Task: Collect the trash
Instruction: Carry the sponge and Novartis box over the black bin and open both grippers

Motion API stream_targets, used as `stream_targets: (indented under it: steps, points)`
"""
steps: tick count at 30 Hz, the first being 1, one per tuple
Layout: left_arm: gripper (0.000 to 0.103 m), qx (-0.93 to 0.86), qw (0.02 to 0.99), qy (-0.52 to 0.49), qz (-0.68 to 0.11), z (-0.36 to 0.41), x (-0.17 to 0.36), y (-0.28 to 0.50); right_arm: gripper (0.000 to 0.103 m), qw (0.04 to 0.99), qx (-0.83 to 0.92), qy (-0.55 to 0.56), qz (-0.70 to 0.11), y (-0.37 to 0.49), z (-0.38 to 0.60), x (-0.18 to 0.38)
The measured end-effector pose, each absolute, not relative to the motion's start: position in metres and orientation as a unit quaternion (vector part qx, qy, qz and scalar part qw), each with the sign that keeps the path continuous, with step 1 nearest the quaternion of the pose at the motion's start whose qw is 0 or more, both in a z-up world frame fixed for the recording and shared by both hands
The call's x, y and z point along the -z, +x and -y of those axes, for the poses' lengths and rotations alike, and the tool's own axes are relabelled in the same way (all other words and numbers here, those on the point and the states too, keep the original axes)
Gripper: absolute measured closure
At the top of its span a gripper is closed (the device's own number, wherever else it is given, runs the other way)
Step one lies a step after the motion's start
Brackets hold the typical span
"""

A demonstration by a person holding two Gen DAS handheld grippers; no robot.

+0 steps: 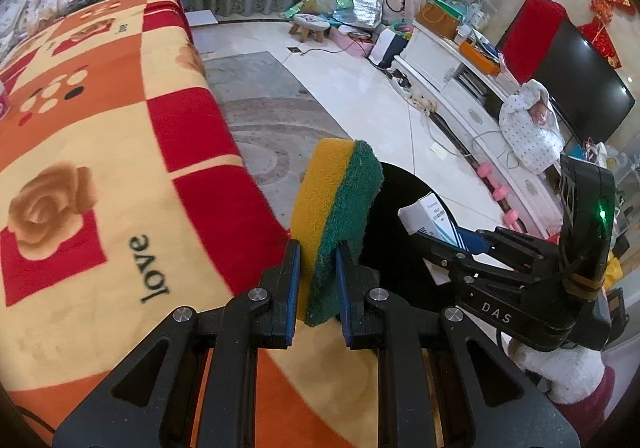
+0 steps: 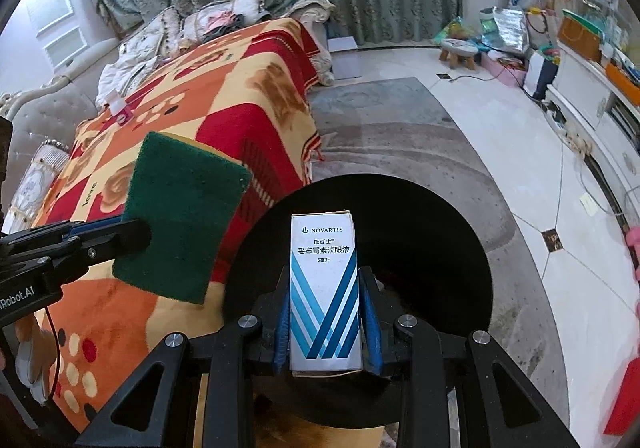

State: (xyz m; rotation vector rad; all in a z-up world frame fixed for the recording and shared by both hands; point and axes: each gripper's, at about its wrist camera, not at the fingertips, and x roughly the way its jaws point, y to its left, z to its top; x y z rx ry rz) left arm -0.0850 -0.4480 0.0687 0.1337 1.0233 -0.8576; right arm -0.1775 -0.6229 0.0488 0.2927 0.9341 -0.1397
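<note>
**A:** Left to right, then. The left gripper (image 1: 316, 288) has its fingers clamped on the sponge (image 1: 334, 224), which stands upright between the blue pads, yellow side toward the blanket (image 1: 100, 152), green side toward the bin. Where is it relative to the bin?

**B:** It hangs over the blanket's near edge, just beside the black bin (image 2: 400, 232), not above the opening, as far as I can judge. If the fingers part now, I'd expect the sponge to fall on the blanket or catch the rim and roll off to the rug (image 2: 400, 136).

**A:** And the right gripper (image 2: 326, 328)?

**B:** Its fingers are closed on the lower part of the small white and blue medicine box (image 2: 322, 280), held upright in front of the bin's dark mouth. That one looks better placed, but the box is light cardboard; a release made while the hand is in motion could send it against the far rim and out.

**A:** Anything between the two?

**B:** The grippers are near each other. Both crowding the same opening risks a knock, and the soft sponge, pinched only at its lower end, could twist loose.
</note>
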Motion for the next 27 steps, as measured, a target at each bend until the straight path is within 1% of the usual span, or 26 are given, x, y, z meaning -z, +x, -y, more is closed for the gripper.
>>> stream_targets:
  steps: [8,11,13,15,17,27]
  points:
    - [0.088,0.414,0.770,0.053,-0.483,0.465,-0.060,-0.087,0.074,0.875,0.082,0.153,-0.452,-0.182,0.636,-0.041]
    - [0.084,0.425,0.764,0.049,-0.482,0.469,-0.058,-0.087,0.072,0.873,0.092,0.157,-0.452,-0.184,0.641,-0.040]
    - [0.078,0.428,0.764,0.050,-0.481,0.469,-0.056,-0.088,0.063,0.873,0.099,0.160,-0.449,-0.187,0.644,-0.040]
    - [0.060,0.433,0.761,0.047,-0.481,0.470,-0.055,-0.089,0.062,0.872,0.103,0.164,-0.449,-0.189,0.646,-0.040]
    - [0.052,0.435,0.761,0.040,-0.479,0.467,-0.056,-0.091,0.062,0.871,0.107,0.165,-0.449,-0.190,0.647,-0.041]
    - [0.051,0.402,0.798,0.051,-0.445,0.449,-0.069,-0.097,0.061,0.877,0.112,0.170,-0.435,-0.197,0.633,-0.049]
